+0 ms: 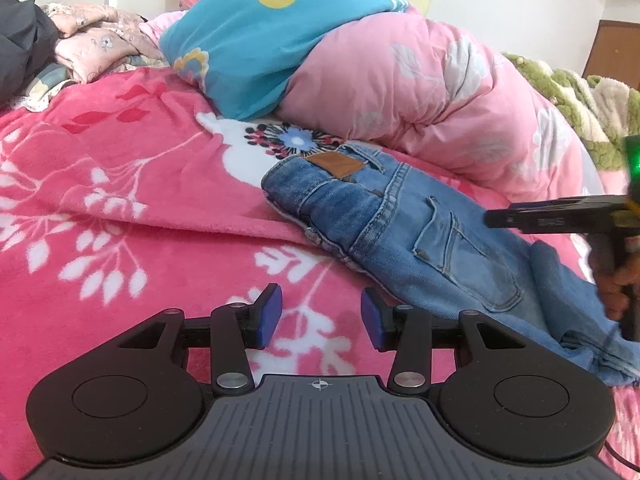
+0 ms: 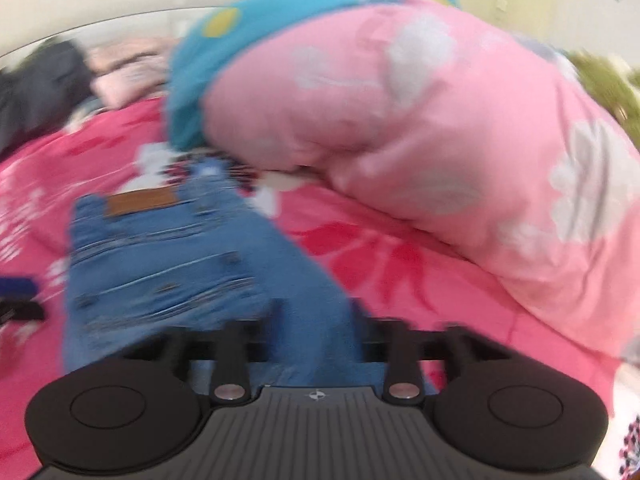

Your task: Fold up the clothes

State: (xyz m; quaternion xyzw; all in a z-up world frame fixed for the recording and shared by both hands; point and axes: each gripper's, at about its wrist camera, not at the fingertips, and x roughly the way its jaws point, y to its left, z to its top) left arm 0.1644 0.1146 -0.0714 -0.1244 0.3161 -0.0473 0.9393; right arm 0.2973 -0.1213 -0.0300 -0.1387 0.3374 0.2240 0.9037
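On pink blanket (image 1: 120, 168), jeans (image 1: 400, 216) lie folded lengthwise. Left gripper (image 1: 321, 318) spread, empty, beside jeans. Right gripper (image 2: 316, 320) blurred over denim; grip unclear.

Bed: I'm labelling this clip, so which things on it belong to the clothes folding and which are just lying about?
Job:
jeans
left gripper
right gripper

Lying about:
pink duvet
blue pillow
black garment
green blanket
red bedspread

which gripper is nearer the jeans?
Right. The right gripper is over the jeans, denim between its fingers; the left gripper hangs beside them over the bedspread.
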